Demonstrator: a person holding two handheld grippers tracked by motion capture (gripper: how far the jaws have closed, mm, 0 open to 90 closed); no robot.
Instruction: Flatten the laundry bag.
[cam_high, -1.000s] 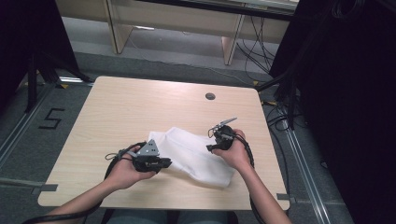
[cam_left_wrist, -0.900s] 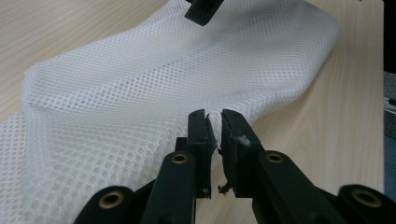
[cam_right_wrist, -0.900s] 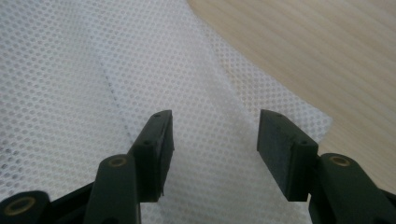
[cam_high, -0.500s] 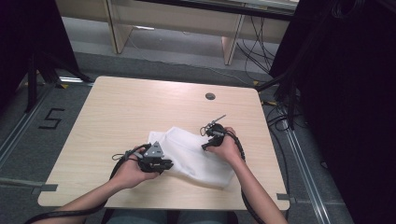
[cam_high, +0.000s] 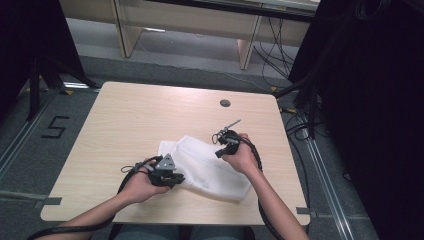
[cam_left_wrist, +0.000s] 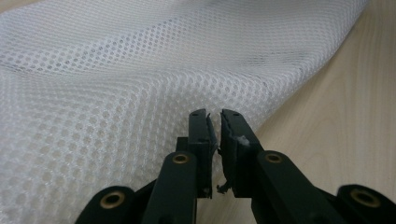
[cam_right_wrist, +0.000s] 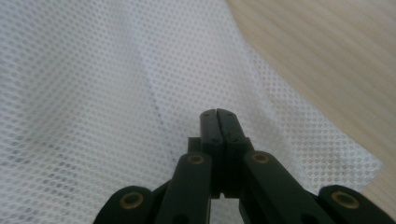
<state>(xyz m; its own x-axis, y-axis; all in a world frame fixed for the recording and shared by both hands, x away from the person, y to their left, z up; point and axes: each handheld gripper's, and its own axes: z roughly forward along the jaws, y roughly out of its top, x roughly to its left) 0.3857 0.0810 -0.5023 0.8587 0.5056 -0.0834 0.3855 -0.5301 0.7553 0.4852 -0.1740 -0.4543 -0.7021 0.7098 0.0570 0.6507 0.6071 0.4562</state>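
White mesh cloth (cam_high: 207, 167) lies rumpled on surface (cam_high: 130, 125); left gripper (cam_left_wrist: 215, 122) fingers nearly closed, pinching mesh edge; right gripper (cam_right_wrist: 218, 116) fingers just snapped closed, hold on mesh unclear; thin slippery mesh may slip free when lifted

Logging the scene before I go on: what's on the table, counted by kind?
White mesh cloth: 1
Black grippers: 2, left gripper and right gripper, both at the cloth
Round grommet in the tabletop: 1
Total: 4
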